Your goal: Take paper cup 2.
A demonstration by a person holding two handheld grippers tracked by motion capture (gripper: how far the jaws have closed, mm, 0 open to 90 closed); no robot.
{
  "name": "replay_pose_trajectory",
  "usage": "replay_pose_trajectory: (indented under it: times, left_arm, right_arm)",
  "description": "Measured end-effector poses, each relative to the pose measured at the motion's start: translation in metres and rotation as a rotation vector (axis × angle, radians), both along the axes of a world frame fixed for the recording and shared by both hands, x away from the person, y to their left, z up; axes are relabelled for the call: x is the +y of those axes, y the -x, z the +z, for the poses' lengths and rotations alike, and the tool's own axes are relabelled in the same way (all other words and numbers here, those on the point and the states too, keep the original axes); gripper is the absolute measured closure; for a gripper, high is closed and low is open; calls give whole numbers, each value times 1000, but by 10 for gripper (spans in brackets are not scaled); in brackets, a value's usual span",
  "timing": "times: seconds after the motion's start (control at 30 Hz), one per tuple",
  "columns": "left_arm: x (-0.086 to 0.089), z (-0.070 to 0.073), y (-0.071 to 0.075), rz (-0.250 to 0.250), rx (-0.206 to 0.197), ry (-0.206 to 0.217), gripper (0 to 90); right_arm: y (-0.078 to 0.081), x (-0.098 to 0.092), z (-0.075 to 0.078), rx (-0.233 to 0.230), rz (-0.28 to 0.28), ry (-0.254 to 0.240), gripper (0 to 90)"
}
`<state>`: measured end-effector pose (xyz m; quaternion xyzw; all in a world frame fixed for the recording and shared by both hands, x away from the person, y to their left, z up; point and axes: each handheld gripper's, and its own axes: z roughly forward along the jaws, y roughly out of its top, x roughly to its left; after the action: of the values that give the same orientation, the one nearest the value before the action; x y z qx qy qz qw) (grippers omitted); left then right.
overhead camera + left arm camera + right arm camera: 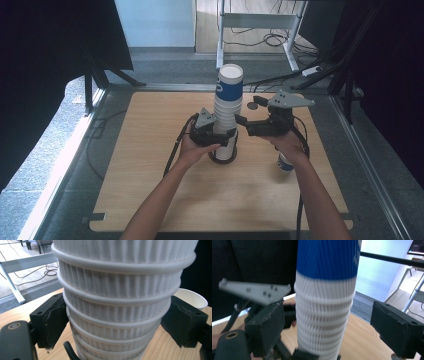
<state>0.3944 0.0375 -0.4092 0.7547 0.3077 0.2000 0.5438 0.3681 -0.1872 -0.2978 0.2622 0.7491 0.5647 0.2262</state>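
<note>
While the person's forearms rose from the bottom edge of the high view, the left gripper (216, 134) sat at frame centre with its jaws pressed against the low part of a stack of cups (227, 112) on the table (150, 165). The right gripper (243, 121) stood just right of the stack, jaws apart around its upper part, not touching. A lone cup (285, 163) lay lower right. Judged so, a cup was being separated; next, the right jaws needed to close on an upper cup and lift.
</note>
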Motion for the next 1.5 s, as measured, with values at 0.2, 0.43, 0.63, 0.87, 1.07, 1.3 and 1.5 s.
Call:
replay_pose_trajectory:
  times: [0.2,0.43,0.63,0.87,1.07,1.3,1.5]
  left_arm:
    - [0,0,0,5,2,1,127]
    - [-1,1,1,7,4,1,128]
    - [-1,1,1,7,5,-2,128]
    - [-1,1,1,10,0,-17,129]
    - [-1,1,1,9,1,-16,129]
    - [-2,1,1,9,1,-12,128]
    - [-3,1,3,9,4,-13,128]
  right_arm:
    - [-11,12,19,-16,1,-17,122]
    - [-16,22,32,-31,7,-8,123]
    - [-26,35,41,-29,0,13,140]
    - [-31,45,48,-42,-5,29,222]
    - [-33,45,49,-48,-2,30,246]
    - [-32,42,53,-65,2,13,254]
    - [-27,38,66,-107,-5,-15,261]
